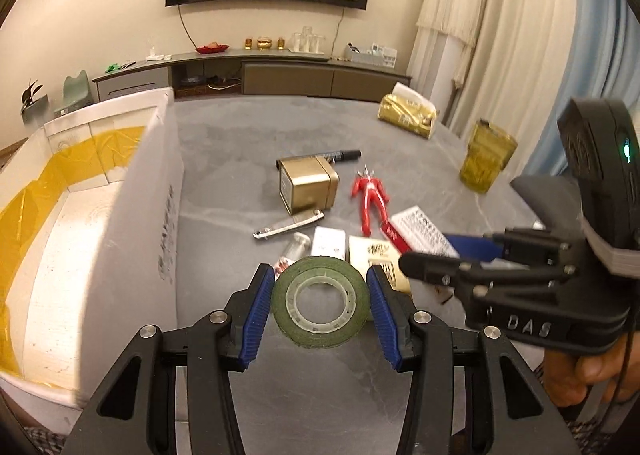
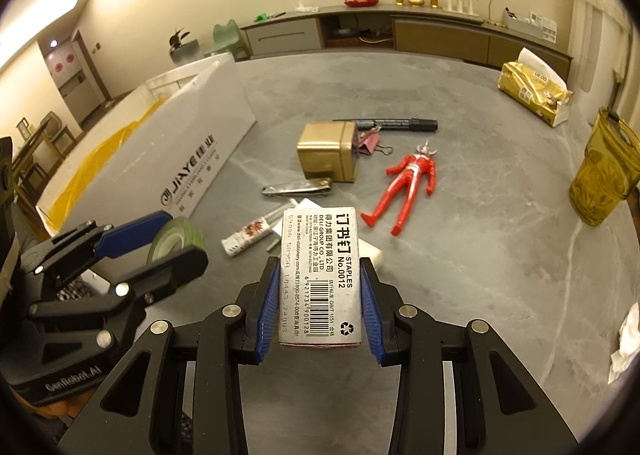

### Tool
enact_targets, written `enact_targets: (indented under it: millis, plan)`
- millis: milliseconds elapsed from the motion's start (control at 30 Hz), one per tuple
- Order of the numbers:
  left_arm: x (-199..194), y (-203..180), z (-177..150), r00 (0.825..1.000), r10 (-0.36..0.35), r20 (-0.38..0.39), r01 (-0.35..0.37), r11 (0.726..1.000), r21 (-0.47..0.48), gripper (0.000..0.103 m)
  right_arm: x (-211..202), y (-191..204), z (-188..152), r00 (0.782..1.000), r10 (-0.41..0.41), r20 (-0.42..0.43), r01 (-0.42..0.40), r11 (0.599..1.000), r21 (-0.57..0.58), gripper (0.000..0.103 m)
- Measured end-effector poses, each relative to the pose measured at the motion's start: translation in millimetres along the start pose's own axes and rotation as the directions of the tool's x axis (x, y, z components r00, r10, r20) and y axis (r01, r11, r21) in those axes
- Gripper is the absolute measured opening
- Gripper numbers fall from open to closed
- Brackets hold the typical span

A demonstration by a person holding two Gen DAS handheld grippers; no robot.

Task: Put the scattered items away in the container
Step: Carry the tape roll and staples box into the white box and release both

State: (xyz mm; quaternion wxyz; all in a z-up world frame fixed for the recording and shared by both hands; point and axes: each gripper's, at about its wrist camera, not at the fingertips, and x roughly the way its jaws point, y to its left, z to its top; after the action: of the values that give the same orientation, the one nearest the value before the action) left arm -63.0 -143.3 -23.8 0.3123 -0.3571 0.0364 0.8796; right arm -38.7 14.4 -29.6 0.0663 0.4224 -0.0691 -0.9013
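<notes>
Lettering is showing clearly on the staple box [image 2: 320,275] we are holding in our right claw [image 2: 320,295]: "STAPLES No.0012" and "DELI GROUP CO., LTD" above a barcode, with the blue pads [image 2: 269,307] pressing both of its long sides. We are reading "JIAYE" on the white wall of the container [image 2: 192,159], which is standing to the left on the grey counter [image 2: 480,255] with yellow film lining its inside. Our left claw [image 1: 320,295] is sitting narrowly around the green tape roll [image 1: 320,301]; its pads [image 1: 256,311] are lying just beside the roll's rim, and we cannot tell whether they are actually touching it. The roll is lying flat on the counter, near the container's right wall. Beyond it we are seeing a gold tin [image 1: 308,185], a black marker [image 1: 340,154] partly hidden behind the tin, a nail clipper [image 1: 288,224], a red toy figure [image 1: 370,199], a small tube [image 2: 250,233] and a pink binder clip [image 2: 372,143]. The body of the right claw is cutting off several small boxes in the left wrist view, where "DAS" is legible on it; "GenRobot.AI" is showing on the left one. Other print on the small boxes is too blurred to make out.
</notes>
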Motion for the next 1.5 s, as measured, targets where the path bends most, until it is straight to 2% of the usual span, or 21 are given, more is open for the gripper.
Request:
enact_targets:
  millis: [300, 700, 1300, 1500]
  plan:
    - [-23.2, 15.0, 23.5, 0.998, -0.032, 0.045, 0.034, 0.998, -0.059, 0.049, -11.2, 26.9, 15.6, 0.999, 0.024, 0.026, -0.024, 1.000, -0.002, 0.040]
    - [-55.4, 58.5, 46.9, 0.994, -0.025, 0.105, 0.040, 0.988, -0.147, 0.049, -21.8, 78.1, 56.2, 0.996, 0.040, 0.075, -0.034, 0.996, -0.080, 0.040]
    - [-77.8, 135.5, 54.0, 0.992, 0.097, 0.085, -0.076, 0.972, -0.222, 0.049, -6.2, 160.3, 96.4, 0.990, 0.118, 0.077, -0.100, 0.974, -0.204, 0.040]
    - [-79.0, 163.9, 56.7, 0.991, 0.117, 0.057, -0.098, 0.960, -0.263, 0.049, 5.7, 180.6, 109.0, 0.989, 0.139, 0.056, -0.121, 0.962, -0.245, 0.040]
